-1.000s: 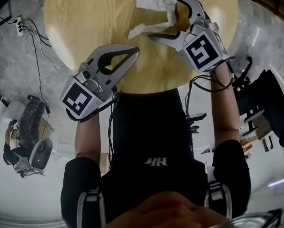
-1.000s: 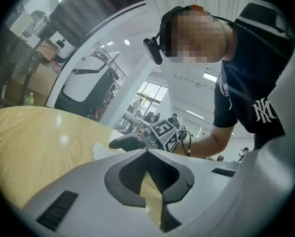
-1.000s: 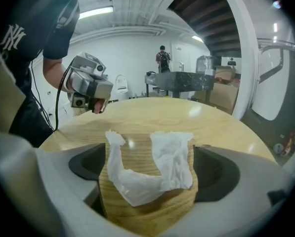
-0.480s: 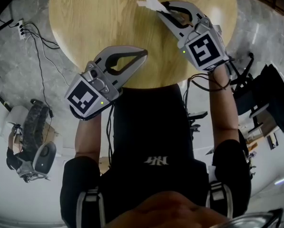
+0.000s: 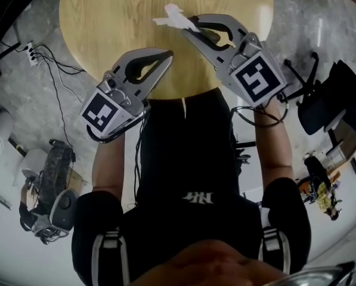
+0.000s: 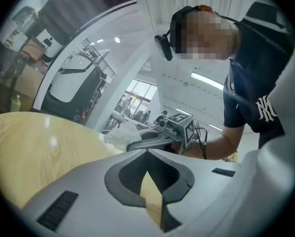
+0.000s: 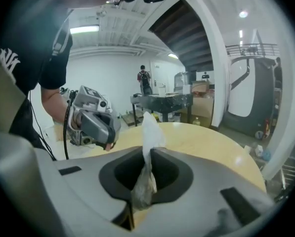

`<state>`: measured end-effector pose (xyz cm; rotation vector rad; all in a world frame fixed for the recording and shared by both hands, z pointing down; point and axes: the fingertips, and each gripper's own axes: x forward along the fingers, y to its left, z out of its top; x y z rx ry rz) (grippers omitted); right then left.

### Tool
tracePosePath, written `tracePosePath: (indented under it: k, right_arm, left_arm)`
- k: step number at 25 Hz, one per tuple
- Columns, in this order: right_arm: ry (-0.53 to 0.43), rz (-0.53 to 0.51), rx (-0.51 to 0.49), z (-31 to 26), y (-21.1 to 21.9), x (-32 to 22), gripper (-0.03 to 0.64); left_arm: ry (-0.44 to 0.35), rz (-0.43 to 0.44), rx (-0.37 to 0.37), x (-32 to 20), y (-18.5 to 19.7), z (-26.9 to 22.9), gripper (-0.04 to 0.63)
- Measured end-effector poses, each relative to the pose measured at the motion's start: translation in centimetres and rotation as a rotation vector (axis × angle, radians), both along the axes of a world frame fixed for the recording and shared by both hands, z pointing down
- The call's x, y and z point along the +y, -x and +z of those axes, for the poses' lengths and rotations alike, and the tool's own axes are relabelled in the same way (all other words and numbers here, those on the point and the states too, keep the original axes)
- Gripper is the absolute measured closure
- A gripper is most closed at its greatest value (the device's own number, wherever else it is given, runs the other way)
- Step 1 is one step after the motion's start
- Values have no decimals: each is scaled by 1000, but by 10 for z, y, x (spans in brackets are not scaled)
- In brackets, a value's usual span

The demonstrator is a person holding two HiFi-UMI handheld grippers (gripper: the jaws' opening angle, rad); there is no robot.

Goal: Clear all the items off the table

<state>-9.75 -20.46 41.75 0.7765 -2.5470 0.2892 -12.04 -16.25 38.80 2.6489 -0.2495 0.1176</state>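
Observation:
A crumpled white tissue (image 5: 173, 15) hangs above the round wooden table (image 5: 106, 16), pinched in my right gripper (image 5: 186, 27). Its jaws have just been closing with the tissue between them. In the right gripper view the tissue (image 7: 149, 127) sticks up from the closed tips of that gripper (image 7: 146, 154), and part of it bunches inside the jaw opening. My left gripper (image 5: 167, 55) hovers over the table's near edge, left of the right one, shut and holding nothing. In the left gripper view its tips (image 6: 147, 152) meet, and the tissue (image 6: 120, 135) shows beyond them.
The person's body stands close against the table's near edge. A power strip with cables (image 5: 28, 49) lies on the floor at left. Dark bags and gear (image 5: 339, 100) sit at right, and a helmet-like object (image 5: 52, 204) at lower left.
My right gripper went from wide open around the tissue to shut on it and lifted it off the table. The left gripper drifted up and slightly right.

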Motion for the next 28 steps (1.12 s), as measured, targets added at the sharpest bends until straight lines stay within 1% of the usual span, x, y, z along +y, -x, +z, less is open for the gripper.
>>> tracePosePath:
  k: [2,4,6,8,10,12,15,17,21,23,25,28]
  right_arm:
    - [3,48,-93,-12,-1,3,588]
    - [28,90,-172,-15,-10,8,589]
    - [26,113,-219,-19,-37,25,591]
    - [-2,162,-248,-28,-81,59,591]
    - [-15,236,-256,-35,-135,102,591]
    - [-22,284,-242,-37,-181,139,591]
    - [-41,321,-230,-39,-222,172,591]
    - [-44,364,-219,-39,-259,207,592]
    - [-35,458,-196,-32,-376,308,592]
    - [-53,482,-207,-25,-419,338,592]
    - [-72,499,-225,-19,-434,346,592]
    - [-73,551,-254,-11,-436,346,592]
  left_arm:
    - [5,19,-2,-1,-4,4,583]
    - [17,40,-1,1,-13,9,583]
    - [24,72,-5,20,-40,8,583]
    - [14,130,-13,56,-85,2,583]
    - [5,201,-13,95,-136,-4,583]
    - [6,241,7,123,-178,-8,583]
    - [6,249,42,147,-209,-12,583]
    - [7,275,56,174,-239,-12,583]
    - [-2,383,36,262,-350,4,583]
    - [-12,414,21,291,-392,15,583]
    - [-29,424,16,300,-408,20,583]
    - [-47,432,24,301,-408,18,583]
